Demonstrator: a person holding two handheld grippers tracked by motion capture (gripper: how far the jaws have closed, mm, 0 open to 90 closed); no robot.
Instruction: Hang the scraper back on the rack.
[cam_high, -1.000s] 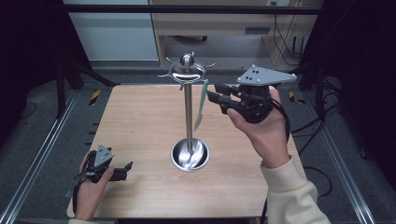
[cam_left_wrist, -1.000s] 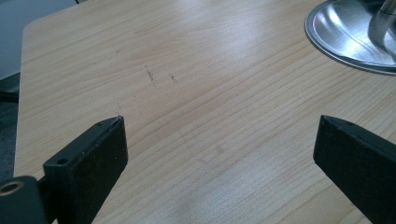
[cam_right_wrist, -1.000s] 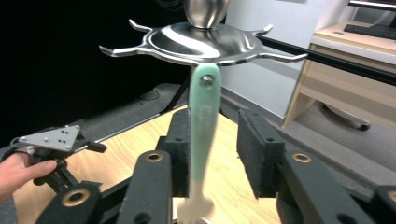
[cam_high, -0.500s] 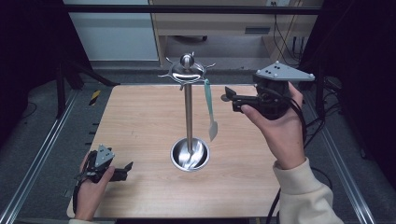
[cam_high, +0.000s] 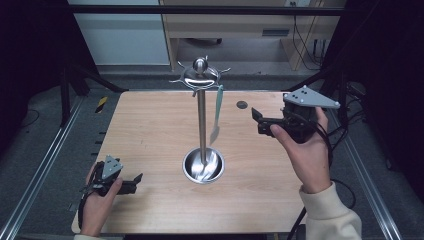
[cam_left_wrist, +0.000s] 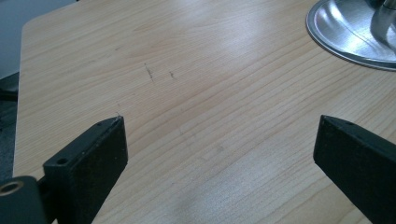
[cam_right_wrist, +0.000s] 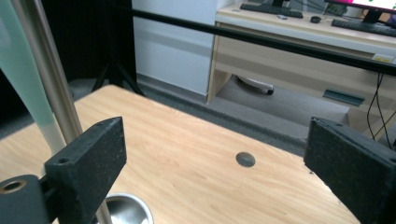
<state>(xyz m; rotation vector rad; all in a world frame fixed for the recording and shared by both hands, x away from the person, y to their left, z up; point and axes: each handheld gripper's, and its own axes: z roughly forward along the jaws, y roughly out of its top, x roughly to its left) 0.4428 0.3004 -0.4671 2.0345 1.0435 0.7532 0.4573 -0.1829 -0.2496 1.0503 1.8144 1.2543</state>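
Observation:
A steel utensil stand (cam_high: 201, 120) rises from a round dish base (cam_high: 190, 172) in the middle of the wooden table (cam_high: 150, 130). From one of its top hooks hangs a pale green-handled knife (cam_high: 217, 112), blade down. My right gripper (cam_high: 259, 122) hovers to the right of the knife, apart from it. Its jaws have just been opening and stand open with nothing between them. In the right gripper view the pole (cam_right_wrist: 51, 88) and the green handle (cam_right_wrist: 23, 88) lie left of my right gripper (cam_right_wrist: 215, 154). My left gripper (cam_high: 136, 182) rests open at the table's near left corner.
A small dark hole (cam_high: 242, 105) marks the table behind the right gripper. The stand's dish base (cam_left_wrist: 350, 32) shows at the upper right of the left gripper view. Metal rails run along both table sides. A desk stands beyond the far edge.
My right gripper has let go of the knife, opened, and drawn away to the right and downward. The knife now hangs free on the hook. My left hand has stayed put.

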